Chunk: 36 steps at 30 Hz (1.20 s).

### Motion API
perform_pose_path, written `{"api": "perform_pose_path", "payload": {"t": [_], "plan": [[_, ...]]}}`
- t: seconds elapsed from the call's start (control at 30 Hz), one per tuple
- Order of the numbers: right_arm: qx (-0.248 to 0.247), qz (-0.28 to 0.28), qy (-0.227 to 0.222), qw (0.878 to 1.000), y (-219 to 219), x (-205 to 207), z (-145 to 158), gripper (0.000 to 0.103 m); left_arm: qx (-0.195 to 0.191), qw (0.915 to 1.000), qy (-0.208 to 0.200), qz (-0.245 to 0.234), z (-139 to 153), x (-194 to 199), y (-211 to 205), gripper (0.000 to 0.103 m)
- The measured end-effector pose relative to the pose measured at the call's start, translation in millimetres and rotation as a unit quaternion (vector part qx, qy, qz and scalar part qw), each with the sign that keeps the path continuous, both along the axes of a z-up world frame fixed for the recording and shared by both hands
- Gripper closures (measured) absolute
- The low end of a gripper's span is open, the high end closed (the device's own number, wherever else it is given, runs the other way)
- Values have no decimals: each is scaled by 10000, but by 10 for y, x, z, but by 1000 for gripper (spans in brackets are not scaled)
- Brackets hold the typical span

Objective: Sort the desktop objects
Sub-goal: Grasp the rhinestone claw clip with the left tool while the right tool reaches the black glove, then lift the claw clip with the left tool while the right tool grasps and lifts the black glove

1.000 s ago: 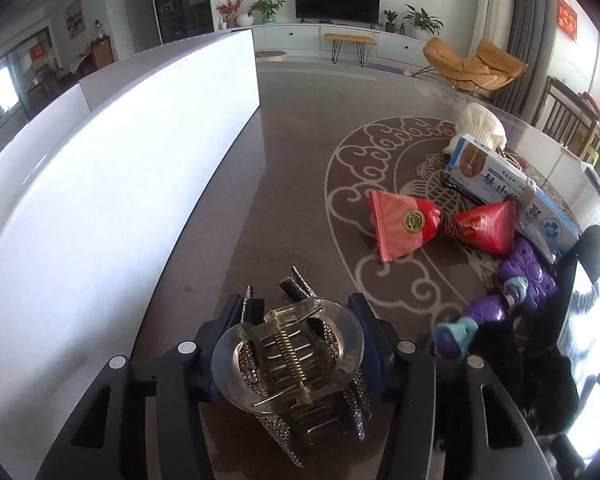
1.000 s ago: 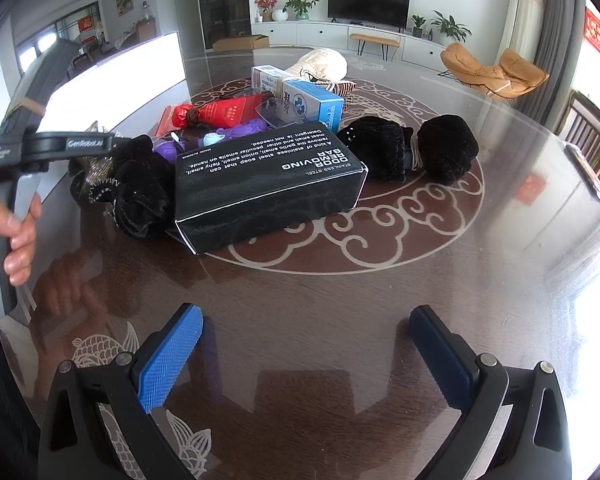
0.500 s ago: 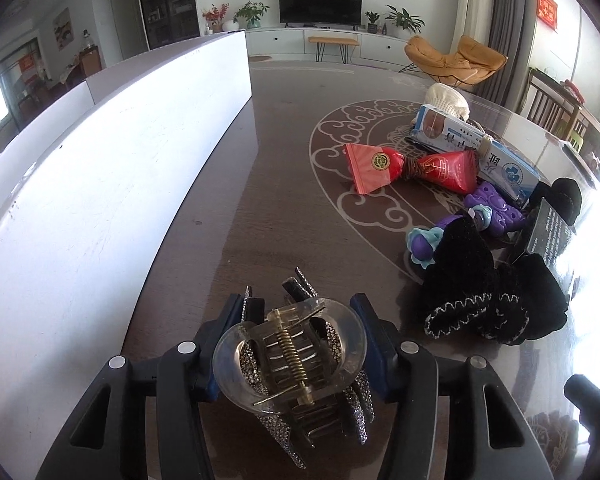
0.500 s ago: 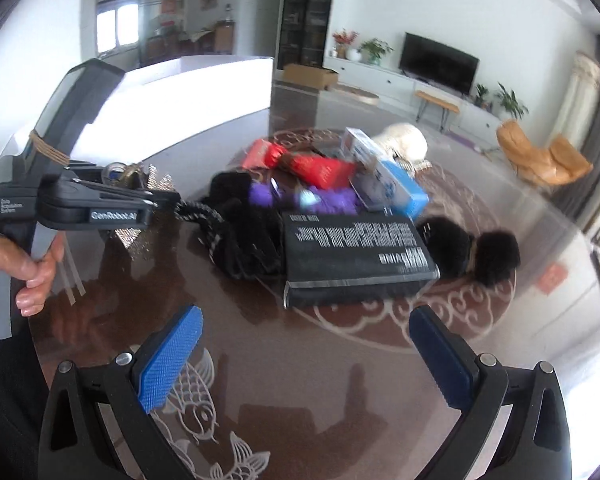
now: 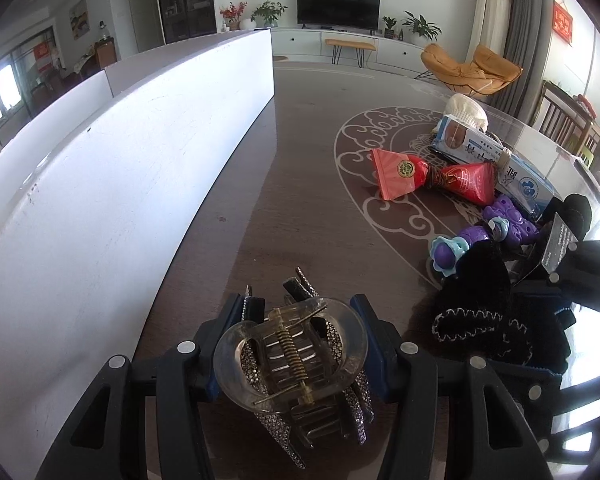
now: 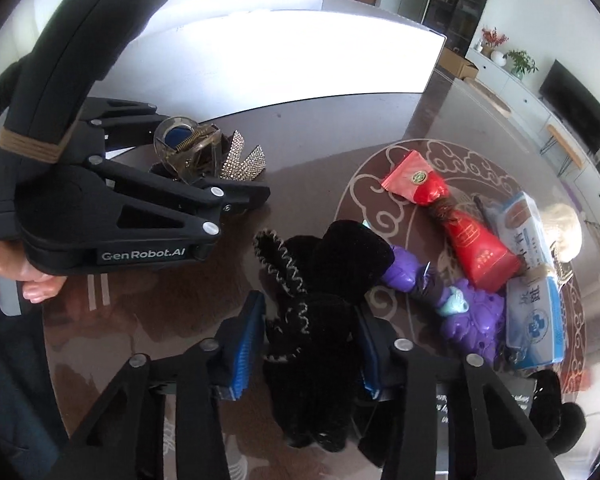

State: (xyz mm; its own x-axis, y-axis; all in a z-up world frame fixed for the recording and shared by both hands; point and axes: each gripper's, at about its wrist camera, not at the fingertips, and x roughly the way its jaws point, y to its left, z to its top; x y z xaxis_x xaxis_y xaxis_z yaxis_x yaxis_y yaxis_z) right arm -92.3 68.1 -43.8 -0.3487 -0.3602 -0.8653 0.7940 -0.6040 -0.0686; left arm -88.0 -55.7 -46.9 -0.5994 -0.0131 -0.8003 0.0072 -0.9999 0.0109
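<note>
Two red packets (image 6: 452,224) & purple toy (image 6: 472,320) crowd black glove (image 6: 320,292).

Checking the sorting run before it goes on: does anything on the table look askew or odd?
Only the unsorted heap on the table's right: the red foil packet and blue-white packs lie overlapping at angles. Nothing looks spilled or broken.

Bright daylight, glaring tabletop (image 5: 300,208) (fisheye-warped edges).

Dark glossy bench (image 5: 300,168), pale scrollwork inlay; red packet (image 5: 396,172), blue-white boxes (image 5: 520,180), purple toy (image 5: 508,228) lying clustered.
</note>
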Motion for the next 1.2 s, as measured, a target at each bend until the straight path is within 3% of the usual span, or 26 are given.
{"api": "perform_pose_path", "payload": {"t": [0.17, 0.27, 0.37, 0.4, 0.43, 0.47, 0.5, 0.53, 0.57, 0.77, 0.83, 0.87, 1.07, 1.1, 1.17, 1.2], "plan": [[-563, -505, -418, 9963, 374, 433, -14, 64, 52, 9992, -19, -398, 0, 52, 122, 49], [-732, -1380, -372, 9870, 855, 707, 2, 64, 37, 9951, -25, -989, -1, 113, 339, 49], [-699, -2466, -260, 9662, 1416, 875, -14, 63, 17, 9884, -23, -1517, 9, 190, 545, 48], [-677, -2711, -275, 9598, 1552, 884, -23, 62, -15, 9875, -25, -1577, 10, 204, 588, 45], [-671, -2878, -337, 9547, 1664, 838, -12, 61, 8, 9873, -57, -1589, 2, 202, 603, 33], [-706, -2963, -448, 9514, 1747, 831, -26, 52, 23, 9876, -124, -1563, -11, 194, 604, 23], [-744, -3003, -471, 9498, 1779, 784, 0, 36, -28, 9889, -211, -1471, -33, 179, 595, 7], [-715, -3041, -479, 9487, 1792, 762, 11, 28, -33, 9903, -250, -1367, -43, 165, 569, 4], [-671, -3059, -472, 9485, 1786, 720, 24, 18, 7, 9914, -285, -1281, -47, 150, 531, 4], [-321, -3065, -996, 9461, 1746, 530, 10, 12, 255, 9958, -369, -802, -29, 129, 310, 4], [-164, -3076, -1178, 9441, 1686, 468, -24, 8, 99, 9956, -401, -837, -46, 142, 364, 4], [-80, -3048, -1270, 9439, 1661, 446, -37, 0, -33, 9951, -422, -892, -57, 152, 423, 3], [734, -2811, -1588, 9436, 1520, 348, -156, 0, -47, 9914, -478, -1217, -63, 243, 523, 4], [783, -2798, -1642, 9427, 1516, 320, -166, 0, -44, 9911, -485, -1236, -53, 258, 528, 7], [952, -2690, -1827, 9409, 1493, 257, -190, 0, -31, 9899, -437, -1348, -19, 324, 565, 25], [1006, -2640, -1922, 9398, 1489, 222, -198, 3, -60, 9894, -393, -1393, 9, 366, 590, 45]]}}
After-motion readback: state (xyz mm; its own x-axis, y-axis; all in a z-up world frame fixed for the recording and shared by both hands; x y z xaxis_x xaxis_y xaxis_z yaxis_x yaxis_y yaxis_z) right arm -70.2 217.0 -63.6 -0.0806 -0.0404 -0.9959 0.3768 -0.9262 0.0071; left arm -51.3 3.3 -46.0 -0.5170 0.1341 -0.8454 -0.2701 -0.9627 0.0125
